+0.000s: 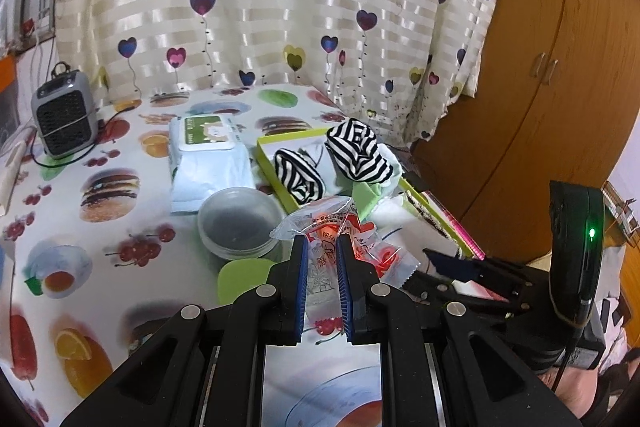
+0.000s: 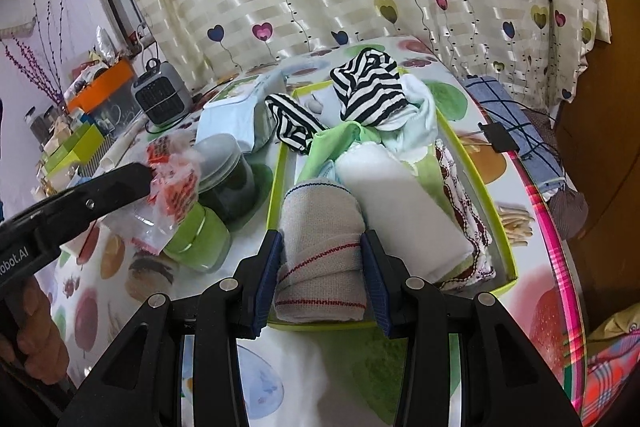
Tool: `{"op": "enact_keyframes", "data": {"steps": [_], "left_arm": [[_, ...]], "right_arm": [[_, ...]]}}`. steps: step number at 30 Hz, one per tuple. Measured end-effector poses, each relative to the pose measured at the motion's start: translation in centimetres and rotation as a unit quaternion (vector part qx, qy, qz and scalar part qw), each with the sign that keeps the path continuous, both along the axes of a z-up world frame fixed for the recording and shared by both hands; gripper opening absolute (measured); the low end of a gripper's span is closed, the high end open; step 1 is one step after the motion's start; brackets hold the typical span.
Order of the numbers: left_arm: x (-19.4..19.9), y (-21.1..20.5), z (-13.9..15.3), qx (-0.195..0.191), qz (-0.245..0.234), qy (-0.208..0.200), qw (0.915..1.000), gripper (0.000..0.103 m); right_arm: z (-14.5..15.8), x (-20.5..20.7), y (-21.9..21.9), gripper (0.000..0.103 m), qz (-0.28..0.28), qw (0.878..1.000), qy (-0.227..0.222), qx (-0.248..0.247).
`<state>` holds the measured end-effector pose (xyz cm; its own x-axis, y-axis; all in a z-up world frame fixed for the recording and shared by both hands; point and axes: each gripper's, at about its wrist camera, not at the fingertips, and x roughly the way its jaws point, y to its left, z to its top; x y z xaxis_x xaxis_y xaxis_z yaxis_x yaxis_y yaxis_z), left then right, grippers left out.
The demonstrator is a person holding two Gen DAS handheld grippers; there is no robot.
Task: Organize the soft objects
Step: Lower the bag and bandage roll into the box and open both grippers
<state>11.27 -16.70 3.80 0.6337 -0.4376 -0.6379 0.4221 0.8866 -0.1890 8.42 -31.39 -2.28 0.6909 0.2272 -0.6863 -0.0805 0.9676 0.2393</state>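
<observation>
My right tongs (image 2: 322,267) are clenched on the rolled beige cloth (image 2: 320,247), its long axis running straight ahead into the near end of the green box (image 2: 502,227) beside the white roll (image 2: 404,203) (my left tongs (image 1: 322,263) grip a crinkly snack packet (image 1: 340,227) over the table (image 1: 100,227)).

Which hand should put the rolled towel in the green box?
The right gripper. It already holds the beige rolled towel over the green box. The left gripper is busy holding a plastic bag.
</observation>
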Motion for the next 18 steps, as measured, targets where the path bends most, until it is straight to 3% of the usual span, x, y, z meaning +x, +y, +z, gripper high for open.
{"op": "enact_keyframes", "data": {"steps": [18], "left_arm": [[3.5, -3.5, -1.7, 0.007, -0.006, 0.019, 0.9998, 0.013]], "right_arm": [[0.1, -0.5, -1.2, 0.043, -0.001, 1.000, -0.010, 0.000]]}}
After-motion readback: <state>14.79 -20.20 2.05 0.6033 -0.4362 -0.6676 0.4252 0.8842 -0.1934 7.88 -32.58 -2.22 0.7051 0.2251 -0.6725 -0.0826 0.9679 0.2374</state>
